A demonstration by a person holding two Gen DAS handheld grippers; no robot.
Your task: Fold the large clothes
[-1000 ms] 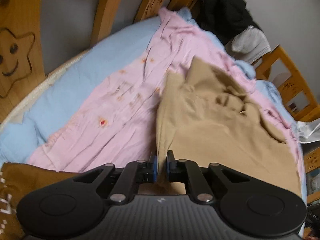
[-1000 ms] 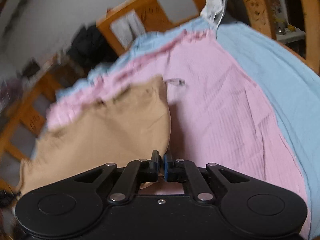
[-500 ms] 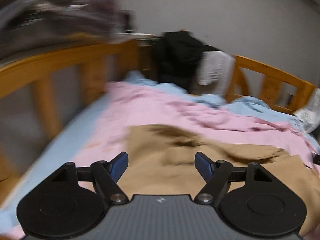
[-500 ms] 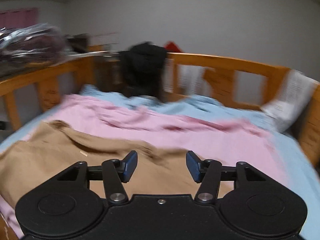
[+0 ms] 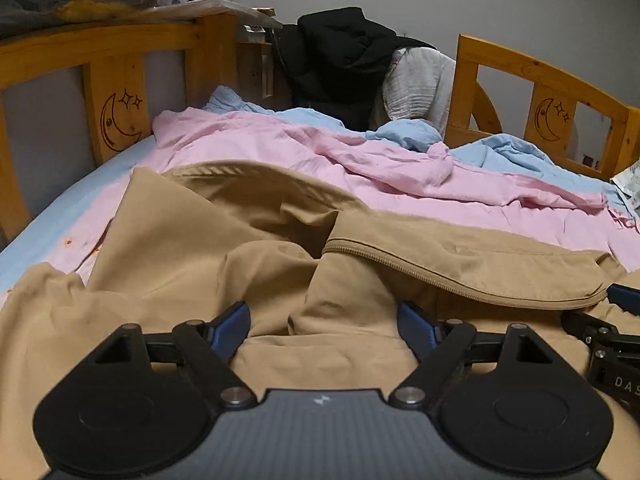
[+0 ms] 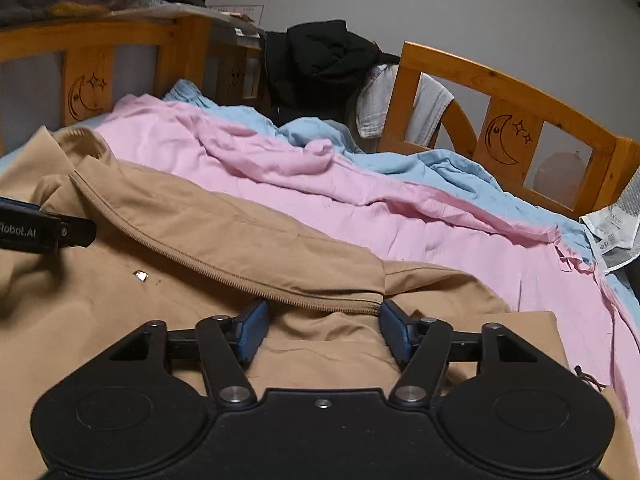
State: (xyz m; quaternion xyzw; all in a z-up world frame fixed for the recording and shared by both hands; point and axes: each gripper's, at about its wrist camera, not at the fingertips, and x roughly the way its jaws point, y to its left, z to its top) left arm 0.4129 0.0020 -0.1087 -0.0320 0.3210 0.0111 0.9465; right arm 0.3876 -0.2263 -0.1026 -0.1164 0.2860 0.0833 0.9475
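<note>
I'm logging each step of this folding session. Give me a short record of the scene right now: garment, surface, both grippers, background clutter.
garment: tan jacket, spread rumpled, zipper edge folded over
surface: pink sheet over blue bedding, wooden bed rail with moon and stars
left gripper: open above the jacket, jaws have just been opening, pads not pressing cloth
right gripper: open above the zipper edge, jaws have just been opening, nothing gripped
background: black clothing and white cloth piled at the bed's far end
</note>
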